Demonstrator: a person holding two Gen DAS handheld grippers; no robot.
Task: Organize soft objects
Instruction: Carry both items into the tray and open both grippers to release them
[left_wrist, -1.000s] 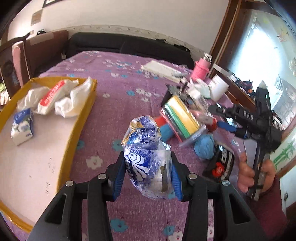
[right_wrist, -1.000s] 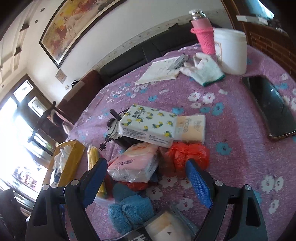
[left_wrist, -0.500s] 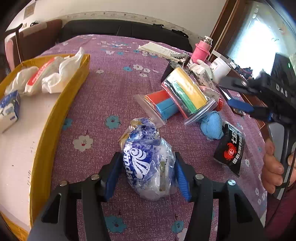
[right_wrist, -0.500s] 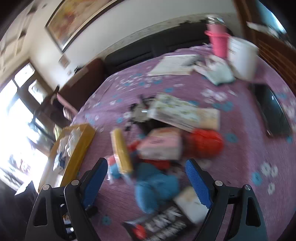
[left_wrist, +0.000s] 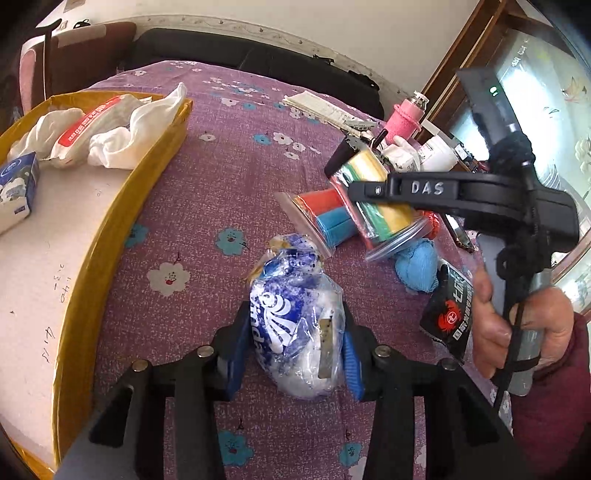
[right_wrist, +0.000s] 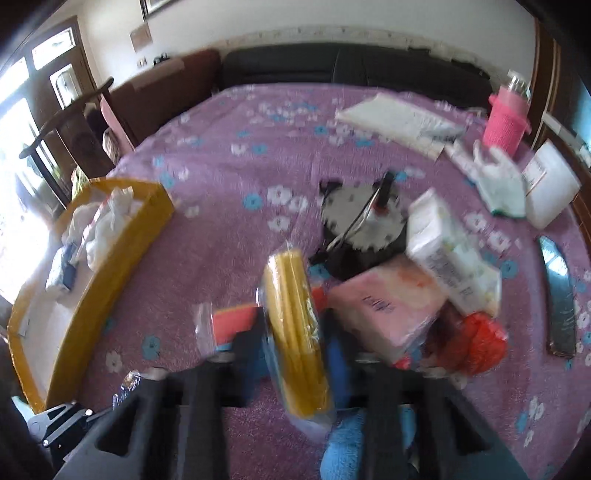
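Premises: a private home, living or dining room. Evidence: a desk under a purple floral cloth (left_wrist: 236, 177), dark sofa (right_wrist: 351, 70) against the wall, framed picture (right_wrist: 149, 5) above, wooden chair (right_wrist: 66, 122), wood-framed door (right_wrist: 55, 62) admitting daylight, household clutter throughout.

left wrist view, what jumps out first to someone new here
The blue-and-white plastic bag squeezed between the left tongs low in the middle, on the purple flowered cloth. At left sits the yellow tray with white soft packs; at right the right tongs have just been closing on a yellow sponge pack.
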